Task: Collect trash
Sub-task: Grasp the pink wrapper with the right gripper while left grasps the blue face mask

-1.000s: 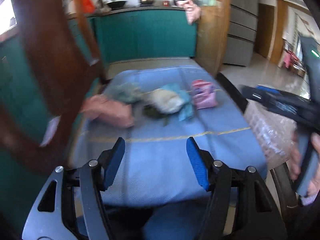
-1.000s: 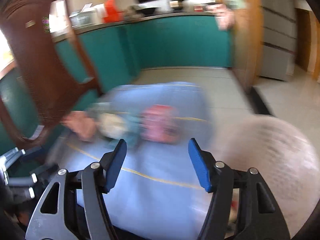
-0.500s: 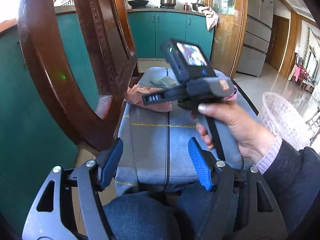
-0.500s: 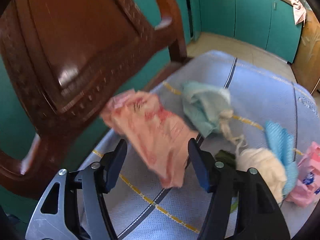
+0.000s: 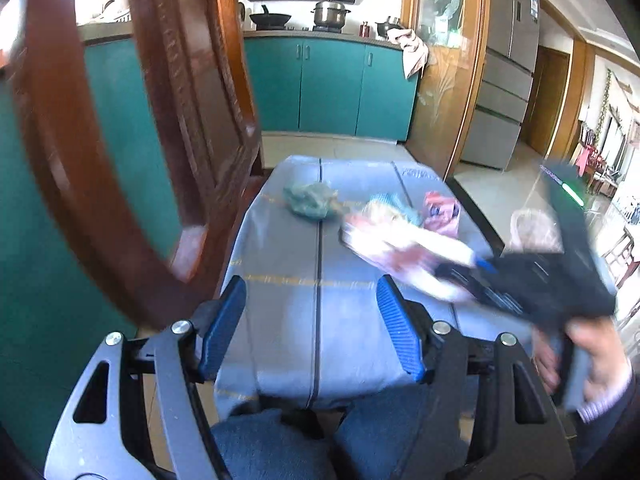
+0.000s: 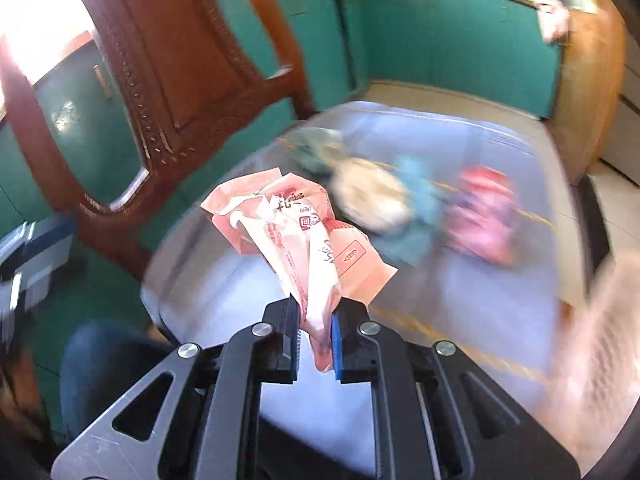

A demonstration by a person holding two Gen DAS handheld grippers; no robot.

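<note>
Two blue ribbed pads of the right gripper (image 6: 314, 340) have just closed, pinching a crumpled pink paper wrapper (image 6: 300, 232); left gripper (image 5: 312, 328) gapes wide, empty, above grey-blue woven cloth (image 5: 296, 320).

The surface (image 6: 460, 320) is pale blue-grey with thin yellow lines and a dark seam. On it: a pink-and-white wrapper (image 6: 304, 232) with red print, a teal crumpled wad (image 5: 308, 200), a cream lump (image 6: 372, 196), a pink packet (image 6: 484, 216). Cabinets (image 5: 332, 84) upper centre are teal.

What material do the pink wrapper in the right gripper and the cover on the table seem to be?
Pink wrapper: probably thin printed paper or plastic film; it holds sharp creases and twists. Table cover: probably woven cloth, matte grey-blue, with stitched yellow lines and soft draped edges.
</note>
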